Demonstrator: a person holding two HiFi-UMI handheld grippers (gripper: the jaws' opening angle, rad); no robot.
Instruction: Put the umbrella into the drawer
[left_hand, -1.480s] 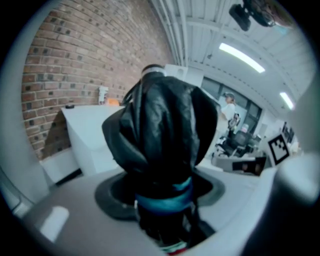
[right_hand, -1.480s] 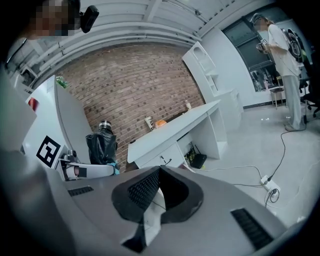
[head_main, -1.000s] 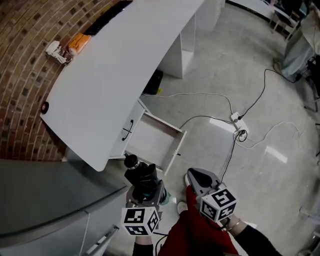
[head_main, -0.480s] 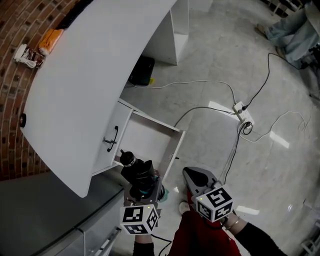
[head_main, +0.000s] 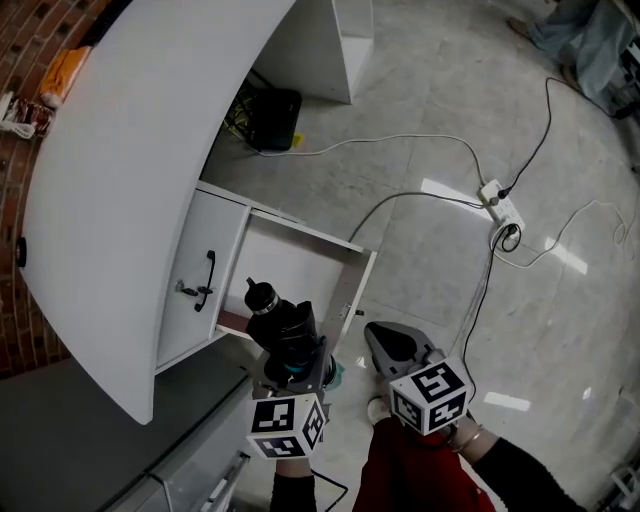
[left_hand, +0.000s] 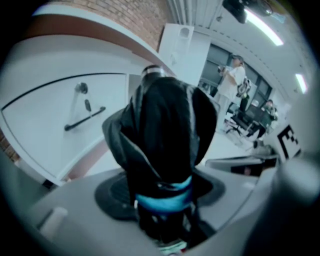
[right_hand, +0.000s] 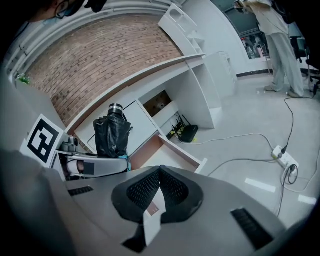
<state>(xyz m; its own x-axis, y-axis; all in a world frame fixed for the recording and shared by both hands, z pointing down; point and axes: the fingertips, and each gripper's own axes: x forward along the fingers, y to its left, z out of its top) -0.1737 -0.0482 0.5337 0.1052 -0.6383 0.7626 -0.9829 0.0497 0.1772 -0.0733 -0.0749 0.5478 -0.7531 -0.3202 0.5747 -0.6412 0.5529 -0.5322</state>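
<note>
Black and folded, the umbrella (head_main: 283, 328) stands clamped at its base in the left gripper (head_main: 296, 374). Over the last second it has drawn in over the near edge of the open drawer (head_main: 296, 268), so lowering it in looks next. The right gripper (head_main: 386, 346) hangs alongside, jaws pressed together, empty.

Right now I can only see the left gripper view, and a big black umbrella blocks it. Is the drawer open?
Observer: Yes, the head view shows the drawer pulled out from under the white desk.
Operator: Is stuff in it?
Observer: What shows of its inside is bare white.
Operator: Is my umbrella in yet?
Observer: No, the umbrella is up in the left hand-held gripper, outside the drawer.
</note>
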